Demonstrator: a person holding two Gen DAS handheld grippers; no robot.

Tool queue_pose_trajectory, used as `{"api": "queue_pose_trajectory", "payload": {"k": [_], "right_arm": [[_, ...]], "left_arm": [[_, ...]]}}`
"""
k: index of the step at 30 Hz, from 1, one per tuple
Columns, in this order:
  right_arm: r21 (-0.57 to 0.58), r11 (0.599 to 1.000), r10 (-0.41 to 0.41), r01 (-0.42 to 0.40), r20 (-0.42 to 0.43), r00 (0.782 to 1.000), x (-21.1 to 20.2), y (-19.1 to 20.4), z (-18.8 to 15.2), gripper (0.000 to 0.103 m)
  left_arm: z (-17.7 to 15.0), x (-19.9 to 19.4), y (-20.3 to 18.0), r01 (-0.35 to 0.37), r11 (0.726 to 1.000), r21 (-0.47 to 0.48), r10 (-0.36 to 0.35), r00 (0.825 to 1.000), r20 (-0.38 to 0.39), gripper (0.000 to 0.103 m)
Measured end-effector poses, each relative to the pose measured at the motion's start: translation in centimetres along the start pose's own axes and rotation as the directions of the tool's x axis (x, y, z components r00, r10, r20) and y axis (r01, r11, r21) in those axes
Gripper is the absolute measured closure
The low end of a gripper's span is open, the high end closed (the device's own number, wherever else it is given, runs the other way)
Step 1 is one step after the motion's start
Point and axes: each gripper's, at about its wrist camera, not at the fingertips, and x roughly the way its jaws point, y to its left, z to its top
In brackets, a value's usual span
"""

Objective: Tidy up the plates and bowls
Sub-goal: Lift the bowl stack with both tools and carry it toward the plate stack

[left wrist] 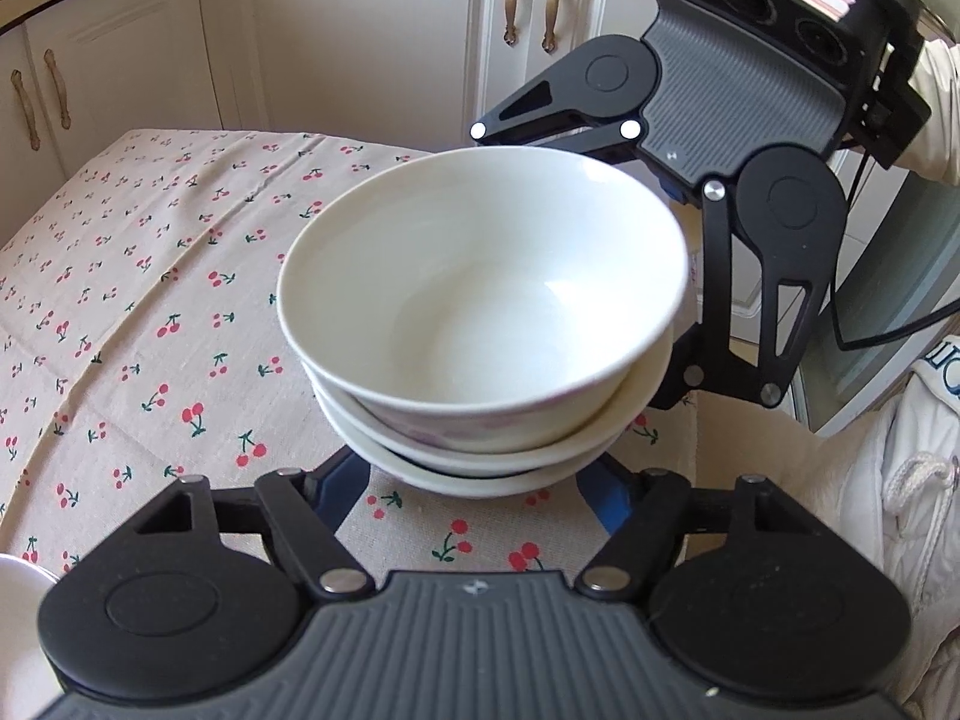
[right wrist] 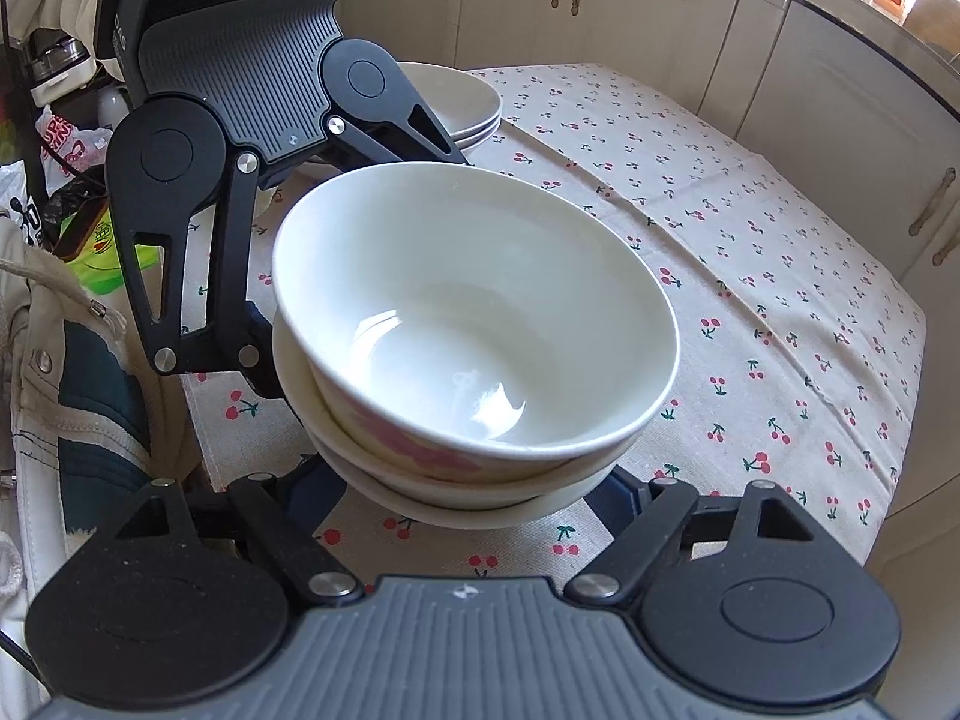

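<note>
A stack of three white bowls is held above the cherry-print tablecloth; the top bowl has a pink pattern on its side. My left gripper stands open wide, its fingers passing under the near side of the bottom bowl, fingertips hidden. My right gripper stands the same way under the opposite side. Each gripper shows in the other's view, the right and the left. A stack of white plates sits at the table's far end behind the left gripper.
White cabinets with brass handles stand beyond the table. A white dish rim shows at the lower left. Bags and clutter lie off the table's left side. The person's white clothing is close by.
</note>
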Motion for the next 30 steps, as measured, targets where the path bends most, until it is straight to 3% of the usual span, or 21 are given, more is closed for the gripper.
{"api": "queue_pose_trajectory", "payload": {"k": [15,30], "right_arm": [[-0.007,0.999,-0.039,0.039,-0.023,0.999,-0.7,0.2,0.0,0.015],[0.005,1.0,-0.005,0.005,-0.024,1.0,-0.9,-0.2,0.7,0.013]], "left_arm": [[-0.3,-0.6,0.0,0.01,1.0,0.012,-0.01,1.0,0.026,0.029],[0.3,0.0,0.5,0.028,0.999,0.022,-0.028,1.0,0.009,0.023]]}}
